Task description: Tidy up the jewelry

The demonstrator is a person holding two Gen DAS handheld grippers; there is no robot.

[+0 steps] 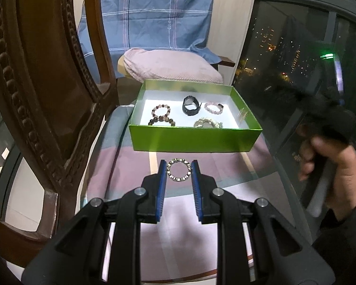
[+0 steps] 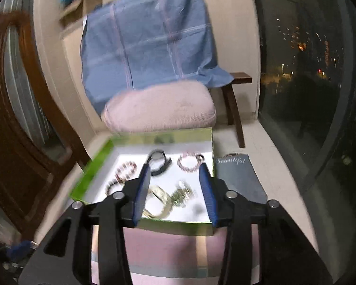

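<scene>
The left gripper (image 1: 179, 169) has black plastic arms and blue ribbed pads, and its jaws stand narrowly apart around a small ring-shaped bracelet (image 1: 179, 169) of pale metallic beads. Both pads sit right at the bracelet's sides, though whether they press it cannot be told. The bracelet is over a glass tabletop (image 1: 261, 173) laid above a cloth of pink, grey and cream bands.

Just beyond the bracelet stands a shallow rectangular green box (image 1: 194, 139) with a white floor. Inside, near the front wall, lie a dark brown beaded bracelet (image 1: 161, 115) on the left and a pale, glossy bangle (image 1: 206, 122) on the right. Farther back are a black band (image 1: 190, 105) and a pink beaded bracelet (image 1: 213, 107).

The right gripper (image 2: 175, 190), blurred, hovers over the box's near edge with its jaws spread wide and nothing between them. Right of the box lies a grey card (image 2: 239, 178) with script lettering.

Behind the box sits a knitted pink cushion (image 1: 170, 65), with a blue checked cloth (image 1: 152, 11) draped above it.
</scene>
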